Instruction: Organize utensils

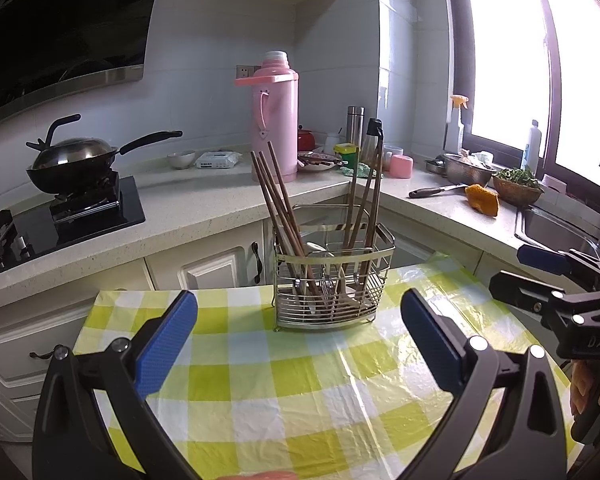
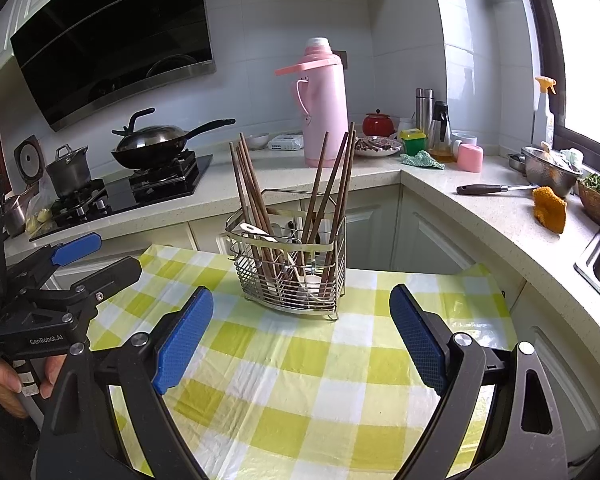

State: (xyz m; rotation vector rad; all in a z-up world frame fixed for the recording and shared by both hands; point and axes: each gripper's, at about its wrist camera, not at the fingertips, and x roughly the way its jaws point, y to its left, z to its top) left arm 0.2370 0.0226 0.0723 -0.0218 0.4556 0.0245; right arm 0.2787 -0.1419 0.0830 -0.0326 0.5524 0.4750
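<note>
A wire utensil caddy (image 1: 332,280) (image 2: 290,268) stands near the far edge of the table with the yellow-green checked cloth (image 1: 300,392) (image 2: 300,380). Brown chopsticks (image 1: 278,208) (image 2: 250,192) lean in its left and right compartments, and white spoons (image 2: 256,230) lie among them. My left gripper (image 1: 298,320) is open and empty, a short way in front of the caddy. My right gripper (image 2: 300,316) is open and empty, also just in front of the caddy. Each gripper shows at the side of the other's view.
Behind the table runs an L-shaped counter with a pink thermos (image 1: 274,120), a wok on the stove (image 1: 72,160), jars and bowls, a knife (image 2: 492,189), an orange cloth (image 2: 548,208), a metal colander (image 2: 552,170) and a sink (image 1: 556,228) under the window.
</note>
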